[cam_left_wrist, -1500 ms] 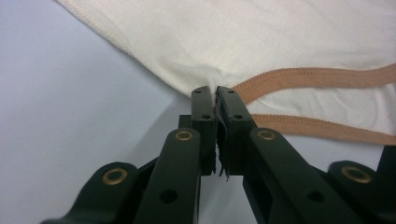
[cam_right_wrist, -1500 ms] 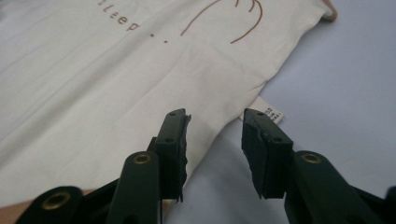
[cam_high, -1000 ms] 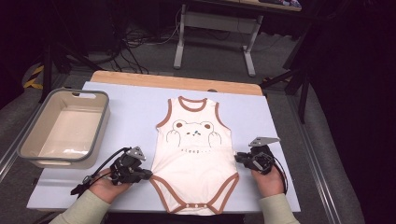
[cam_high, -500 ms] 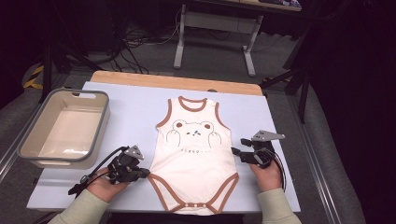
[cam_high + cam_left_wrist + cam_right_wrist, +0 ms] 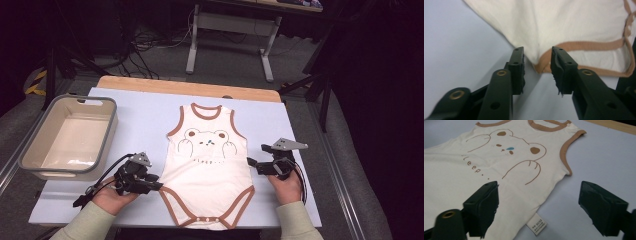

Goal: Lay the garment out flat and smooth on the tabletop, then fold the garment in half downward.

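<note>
Cream bodysuit (image 5: 210, 162) with brown trim and bear print spread flat at centre of the high view, on the pale blue table (image 5: 145, 120), neck opening toward the top of frame. Left gripper (image 5: 154, 186) at lower left of the garment, by its leg-opening hem; fingers (image 5: 516, 65) just been opening, now apart, brown-trimmed corner (image 5: 541, 65) lying between them, pads not pressing. Right gripper (image 5: 254, 166) at the garment's right edge, centre right; fingers (image 5: 484, 205) just been opening, now spread wide, side seam and white label (image 5: 537, 224) between them, unclamped. Grey bin (image 5: 30, 150) at left of frame, well apart from the garment.
</note>
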A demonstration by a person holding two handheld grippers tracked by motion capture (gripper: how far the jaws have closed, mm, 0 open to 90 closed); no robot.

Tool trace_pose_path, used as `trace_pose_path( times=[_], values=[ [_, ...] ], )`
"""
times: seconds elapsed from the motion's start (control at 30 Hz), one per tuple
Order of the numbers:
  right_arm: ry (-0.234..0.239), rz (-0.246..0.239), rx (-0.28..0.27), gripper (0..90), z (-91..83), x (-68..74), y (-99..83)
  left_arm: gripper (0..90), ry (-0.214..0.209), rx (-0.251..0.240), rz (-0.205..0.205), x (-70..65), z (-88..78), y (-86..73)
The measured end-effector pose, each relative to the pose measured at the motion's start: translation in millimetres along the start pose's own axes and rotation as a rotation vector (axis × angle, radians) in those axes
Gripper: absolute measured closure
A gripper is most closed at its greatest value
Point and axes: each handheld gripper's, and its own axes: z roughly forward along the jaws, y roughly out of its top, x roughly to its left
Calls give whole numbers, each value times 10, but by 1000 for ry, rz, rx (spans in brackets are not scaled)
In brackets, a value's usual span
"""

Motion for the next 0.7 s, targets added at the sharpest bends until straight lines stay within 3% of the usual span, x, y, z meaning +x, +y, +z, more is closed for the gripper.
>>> trace_pose_path(
  times=[0.2, 0.27, 0.4, 0.5, 0.7],
  values=[
    [19, -14, -24, 16, 30, 34, 64, 435, 86, -116, 0, 101, -23, 139],
    [33, -16, -34, 0, 46, 42, 86, 412, 92, -143, -11, 135, -29, 185],
    [40, -25, -43, 0, 50, 50, 118, 307, 116, -231, 24, 174, -43, 260],
    [48, -27, -47, 0, 45, 58, 135, 281, 95, -258, -8, 203, -40, 318],
    [58, -33, -51, 0, 33, 68, 157, 232, 130, -285, 37, 242, -4, 433]
  ],
)
